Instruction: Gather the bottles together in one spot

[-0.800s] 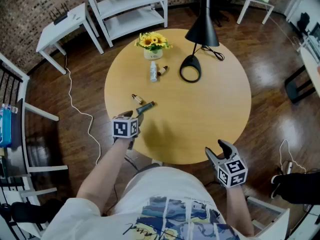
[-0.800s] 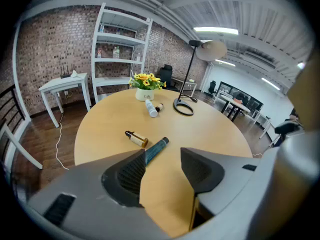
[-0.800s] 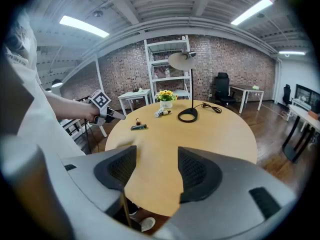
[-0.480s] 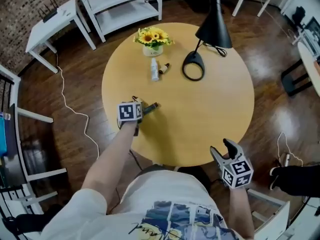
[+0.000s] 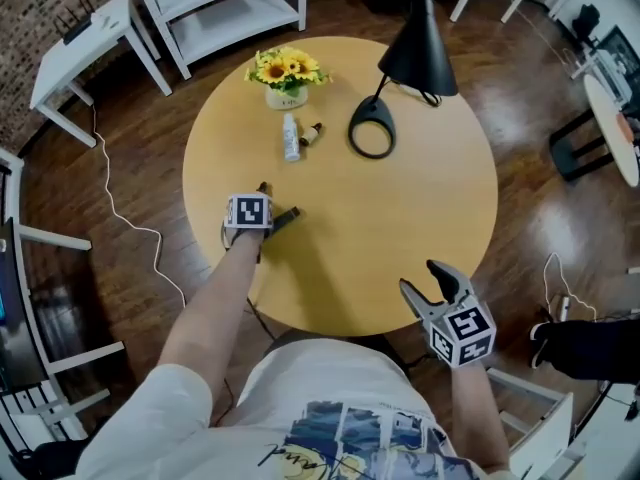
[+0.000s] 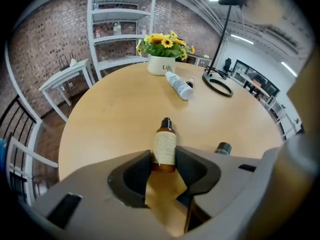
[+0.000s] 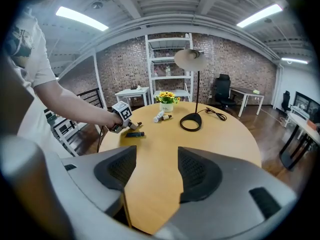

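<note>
Jaws of left gripper [image 6: 164, 155] closed on lying amber bottle [image 6: 165, 145] near round table's [image 5: 400, 218] left edge, label print unreadable; right gripper's [image 7: 157, 160] wide, empty, at near edge. Bare tabletop between. Far side: lamp [image 5: 415, 48], flower pot [image 6: 160, 66] marked "Life", white bottle [image 5: 290, 136], small brown bottle [image 5: 311, 133].

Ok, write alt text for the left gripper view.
A small amber bottle with a cream label and black cap lies on a round light-wood table, its base clamped between the jaws of the left hand-held gripper. Beyond are a white plastic bottle, a white pot of sunflowers and a black lamp's ring base.
</note>
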